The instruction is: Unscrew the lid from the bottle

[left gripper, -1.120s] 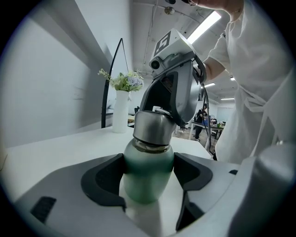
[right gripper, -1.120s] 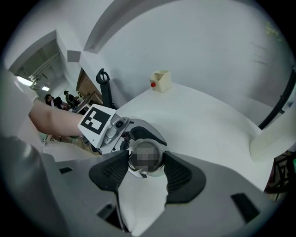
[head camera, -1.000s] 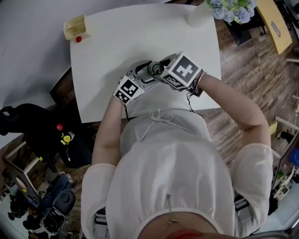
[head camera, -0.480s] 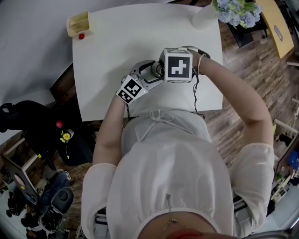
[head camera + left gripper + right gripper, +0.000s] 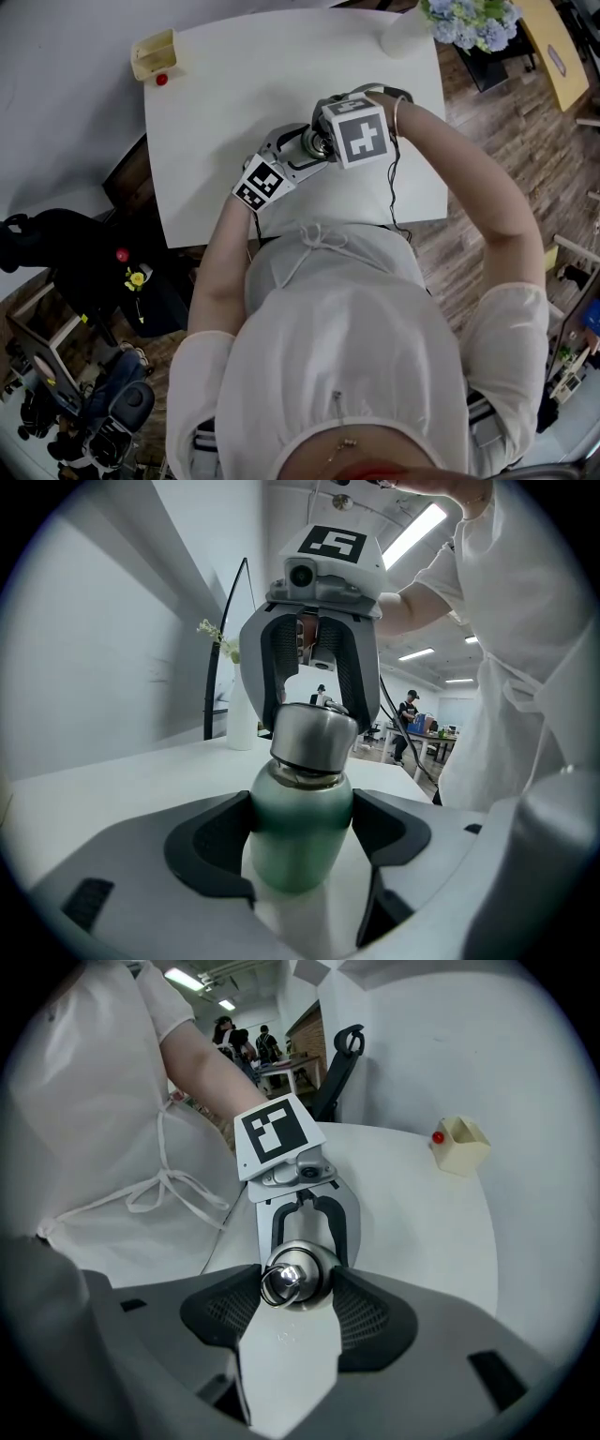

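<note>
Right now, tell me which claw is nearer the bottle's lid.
Right. The right claw is clamped on the lid from above; the left claw grips the green bottle just below it.

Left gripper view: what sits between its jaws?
The green bottle: the left gripper clamps its body on both sides, as that view shows. The right gripper is shut on the lid above.

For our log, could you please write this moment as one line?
left claw: shut on green bottle | right claw: shut on steel lid | lid: on
</note>
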Demonstrator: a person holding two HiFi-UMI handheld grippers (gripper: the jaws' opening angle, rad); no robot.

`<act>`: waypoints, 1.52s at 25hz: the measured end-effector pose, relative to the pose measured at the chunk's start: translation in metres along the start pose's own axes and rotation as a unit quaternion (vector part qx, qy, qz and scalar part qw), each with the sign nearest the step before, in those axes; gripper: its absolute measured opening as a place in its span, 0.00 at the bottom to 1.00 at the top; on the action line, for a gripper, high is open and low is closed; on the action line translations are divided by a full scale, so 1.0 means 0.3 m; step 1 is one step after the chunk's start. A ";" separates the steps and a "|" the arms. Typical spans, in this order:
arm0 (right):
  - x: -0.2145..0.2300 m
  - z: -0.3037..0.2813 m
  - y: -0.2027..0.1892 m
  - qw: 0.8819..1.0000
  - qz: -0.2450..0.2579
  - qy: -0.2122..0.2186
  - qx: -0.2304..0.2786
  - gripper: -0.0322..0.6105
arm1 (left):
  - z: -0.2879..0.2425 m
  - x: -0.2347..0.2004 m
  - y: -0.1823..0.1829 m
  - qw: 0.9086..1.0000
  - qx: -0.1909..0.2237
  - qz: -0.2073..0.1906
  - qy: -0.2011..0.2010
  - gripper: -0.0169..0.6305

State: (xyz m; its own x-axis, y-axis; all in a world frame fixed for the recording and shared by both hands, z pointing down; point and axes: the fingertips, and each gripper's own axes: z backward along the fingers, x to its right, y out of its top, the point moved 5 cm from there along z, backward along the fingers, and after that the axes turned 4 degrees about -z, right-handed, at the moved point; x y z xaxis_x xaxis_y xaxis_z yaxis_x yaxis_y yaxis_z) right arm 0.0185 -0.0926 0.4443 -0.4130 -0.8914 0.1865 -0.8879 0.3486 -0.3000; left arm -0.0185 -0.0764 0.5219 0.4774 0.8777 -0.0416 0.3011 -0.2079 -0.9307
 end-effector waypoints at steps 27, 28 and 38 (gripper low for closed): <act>0.006 -0.016 -0.053 0.927 -0.332 -0.092 0.152 0.42 | 0.002 -0.008 -0.002 1.000 0.013 0.004 -0.009 0.58; 0.008 -0.017 -0.053 0.932 -0.319 -0.089 0.147 0.42 | 0.001 -0.007 -0.002 1.000 0.012 0.003 -0.009 0.58; 0.015 -0.019 -0.015 0.988 -0.138 -0.031 0.065 0.42 | 0.000 -0.007 -0.006 1.000 0.010 -0.001 -0.014 0.58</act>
State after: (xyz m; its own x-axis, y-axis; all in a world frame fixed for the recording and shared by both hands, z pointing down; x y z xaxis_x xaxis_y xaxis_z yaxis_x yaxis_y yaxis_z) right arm 0.0195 -0.0966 0.4518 -0.1422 -0.9648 0.2214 -0.9296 0.0533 -0.3646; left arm -0.0201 -0.0779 0.5236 0.4537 0.8898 -0.0492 0.2854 -0.1974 -0.9378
